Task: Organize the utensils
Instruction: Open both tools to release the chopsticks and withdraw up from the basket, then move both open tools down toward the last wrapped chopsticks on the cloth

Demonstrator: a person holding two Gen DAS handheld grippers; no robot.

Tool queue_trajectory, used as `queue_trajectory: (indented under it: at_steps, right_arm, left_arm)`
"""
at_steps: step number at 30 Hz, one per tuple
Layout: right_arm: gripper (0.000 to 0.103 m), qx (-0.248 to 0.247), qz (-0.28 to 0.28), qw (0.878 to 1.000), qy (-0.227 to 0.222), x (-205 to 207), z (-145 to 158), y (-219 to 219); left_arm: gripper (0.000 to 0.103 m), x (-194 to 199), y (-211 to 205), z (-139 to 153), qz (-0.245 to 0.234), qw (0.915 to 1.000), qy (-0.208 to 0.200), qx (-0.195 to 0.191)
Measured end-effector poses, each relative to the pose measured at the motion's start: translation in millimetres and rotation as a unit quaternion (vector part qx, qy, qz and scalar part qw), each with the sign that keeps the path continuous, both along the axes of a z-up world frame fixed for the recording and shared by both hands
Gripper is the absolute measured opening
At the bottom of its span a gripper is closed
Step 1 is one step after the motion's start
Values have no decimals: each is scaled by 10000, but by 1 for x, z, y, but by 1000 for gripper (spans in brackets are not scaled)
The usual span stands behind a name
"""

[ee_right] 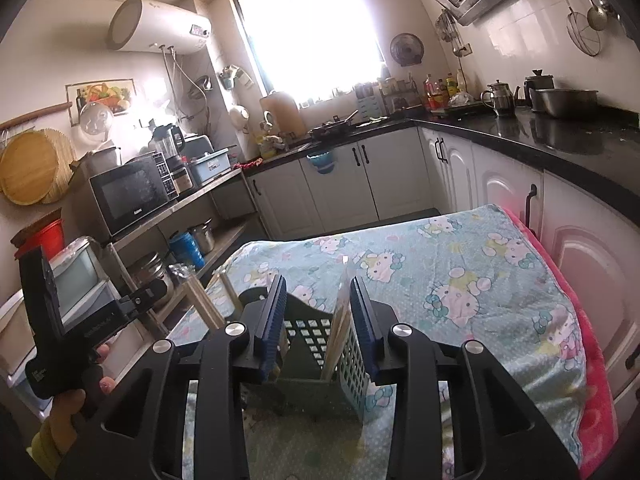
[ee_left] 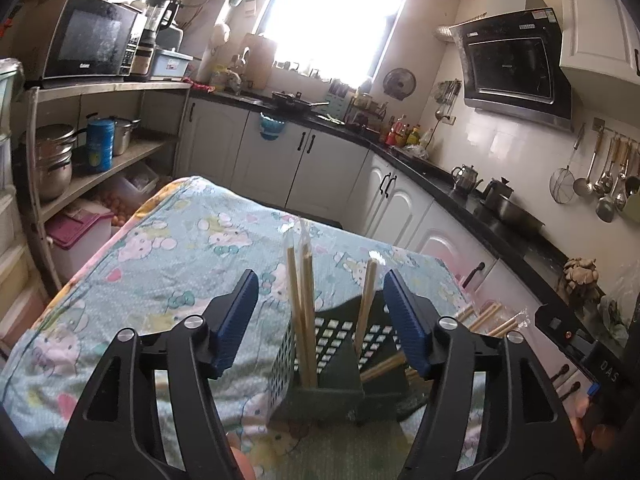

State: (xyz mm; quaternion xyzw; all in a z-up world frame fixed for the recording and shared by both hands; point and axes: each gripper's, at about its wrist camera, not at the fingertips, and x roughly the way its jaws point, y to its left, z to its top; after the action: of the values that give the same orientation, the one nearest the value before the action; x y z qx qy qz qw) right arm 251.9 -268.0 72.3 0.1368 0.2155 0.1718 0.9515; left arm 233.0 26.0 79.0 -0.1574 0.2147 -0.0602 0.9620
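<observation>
A dark green utensil caddy with gridded walls is seen standing upright on a desk covered by a cartoon-cat cloth. The caddy is divided into compartments by an inner partition.

In the left wrist view, three wrapped pairs of wooden chopsticks can be counted standing in the caddy: two pairs side by side in the left compartment, and one pair leaning in the compartment to the right of them. More wrapped chopsticks are seen lying on the cloth beyond the caddy to the right; their number cannot be told.

The left tongs are held open wide, with the two blue pads apart on either side of the caddy's top and nothing gripped between them.

In the right wrist view, the right tongs are parted by a narrower gap; a wrapped pair of chopsticks stands in the caddy between the pads, close beside the right pad, and whether it is touched cannot be told. At the left edge of that view, the other tool is seen held in a hand.
</observation>
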Motion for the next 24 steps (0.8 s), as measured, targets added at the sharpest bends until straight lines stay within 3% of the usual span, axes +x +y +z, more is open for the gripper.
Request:
queue_trajectory:
  at_steps: [10,24]
  right_arm:
    - [35,-40,31,10000,75,-32,-6,-3]
    - [51,-195,131,9992,333,-66,-24,-3]
  left_arm:
    - [84,-30,-3,-11,-161,9997,191,7]
    - [89,-63,2,-30,-80,9993,372,10]
